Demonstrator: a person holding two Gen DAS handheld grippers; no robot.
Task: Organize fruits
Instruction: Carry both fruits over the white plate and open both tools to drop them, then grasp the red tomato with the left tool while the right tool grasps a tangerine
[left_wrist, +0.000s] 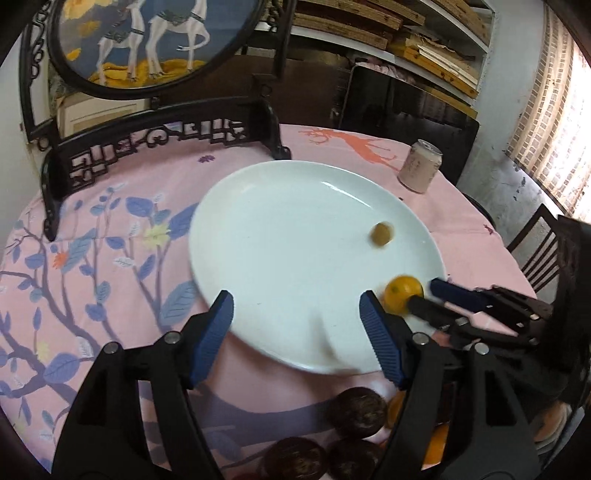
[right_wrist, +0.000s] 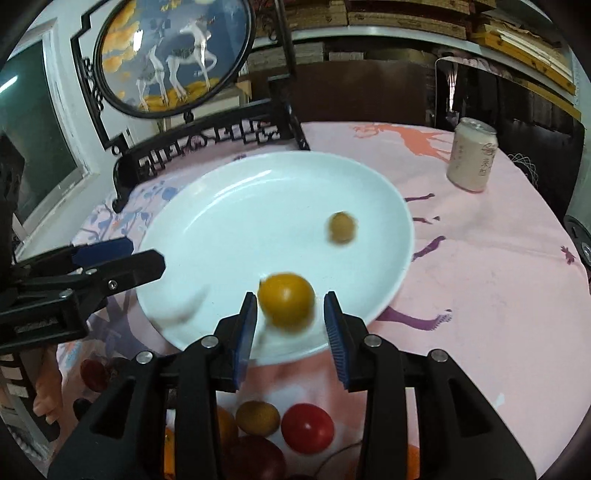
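Here the yellow fruit (right_wrist: 286, 302) sits dead ahead at twelve o'clock from my right claw (right_wrist: 290, 314), low on the near rim of the plate (right_wrist: 229, 206). It lies between the two blue pads (right_wrist: 334, 321), yet I see a sliver of gap on each side, so I judge the jaws parted and gripping nothing. It is round, with no long axis to line up on, and its skin is smooth and waxy. My left claw (left_wrist: 295, 314) stands wide apart and empty over the plate's near edge, with that fruit at its two o'clock, so my right hand is the nearer one. A small olive-green fruit (right_wrist: 341, 227), blurred, lies further in at one o'clock from my right claw. The plate is glossy white, shallow and slick, so round fruit may roll. More fruit waits on the worktop (right_wrist: 480, 277) at six o'clock: a shiny tomato (right_wrist: 306, 428) and dull, dark purple rounds (left_wrist: 358, 411). The pink cloth looks soft.
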